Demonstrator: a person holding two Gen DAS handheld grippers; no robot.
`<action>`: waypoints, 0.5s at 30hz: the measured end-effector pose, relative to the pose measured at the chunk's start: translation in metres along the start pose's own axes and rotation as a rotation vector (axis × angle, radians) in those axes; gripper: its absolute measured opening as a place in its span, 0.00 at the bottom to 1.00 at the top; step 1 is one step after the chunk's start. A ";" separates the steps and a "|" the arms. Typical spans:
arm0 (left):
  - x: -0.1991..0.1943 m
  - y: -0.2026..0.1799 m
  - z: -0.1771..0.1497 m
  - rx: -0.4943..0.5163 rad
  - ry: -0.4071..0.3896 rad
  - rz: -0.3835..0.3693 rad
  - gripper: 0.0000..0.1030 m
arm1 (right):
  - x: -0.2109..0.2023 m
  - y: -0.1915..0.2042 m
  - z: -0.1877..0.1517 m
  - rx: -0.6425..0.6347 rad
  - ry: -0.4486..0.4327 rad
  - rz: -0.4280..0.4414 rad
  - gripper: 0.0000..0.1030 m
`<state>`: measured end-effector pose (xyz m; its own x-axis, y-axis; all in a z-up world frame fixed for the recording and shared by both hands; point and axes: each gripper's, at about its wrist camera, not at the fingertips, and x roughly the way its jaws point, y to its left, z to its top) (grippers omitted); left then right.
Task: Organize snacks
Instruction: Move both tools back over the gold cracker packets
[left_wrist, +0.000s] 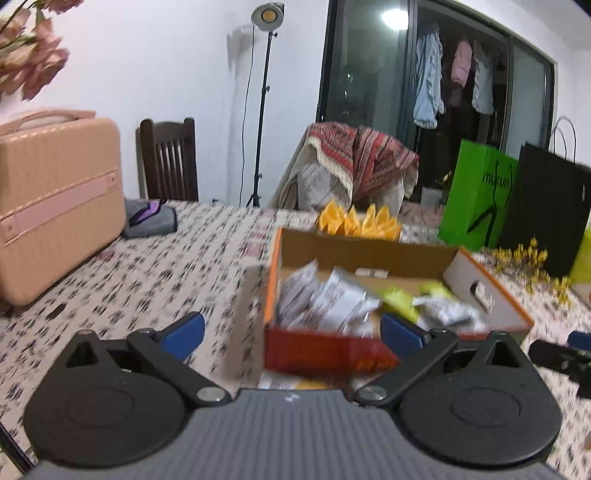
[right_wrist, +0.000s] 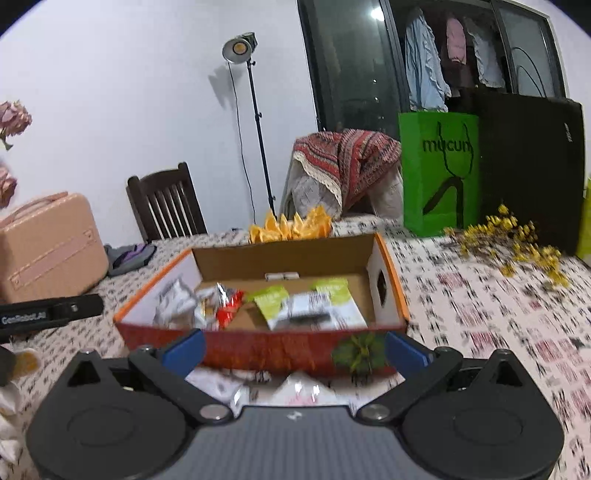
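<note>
Patterned tablecloth (right_wrist: 480, 295) — snack box (right_wrist: 258, 347) just ahead of both gripper pairs, jaws apart, empty.

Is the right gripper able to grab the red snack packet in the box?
Probably yes. The right gripper is open and empty, the box has no lid, and the red snack packet lies uncovered; only the front wall needs clearing.

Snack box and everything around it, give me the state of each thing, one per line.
Snack box: open, holding packets.
Left gripper: open, empty.
Right gripper: open, empty.
Pink case: closed.
Studio lamp: lit.
Green bag: standing upright.
</note>
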<state>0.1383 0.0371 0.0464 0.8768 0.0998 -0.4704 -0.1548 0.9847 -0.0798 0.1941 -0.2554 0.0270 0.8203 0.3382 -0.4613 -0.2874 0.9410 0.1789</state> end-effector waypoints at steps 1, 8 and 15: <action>-0.003 0.004 -0.006 0.001 0.012 0.007 1.00 | -0.003 -0.001 -0.005 -0.003 0.009 0.001 1.00; -0.034 0.028 -0.052 -0.030 0.052 0.015 1.00 | -0.018 -0.007 -0.053 -0.043 0.119 -0.020 1.00; -0.041 0.023 -0.071 0.013 0.089 -0.023 1.00 | -0.030 0.001 -0.075 -0.057 0.154 0.003 1.00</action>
<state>0.0668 0.0457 0.0016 0.8363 0.0647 -0.5445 -0.1285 0.9885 -0.0799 0.1318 -0.2634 -0.0242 0.7351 0.3349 -0.5895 -0.3209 0.9378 0.1326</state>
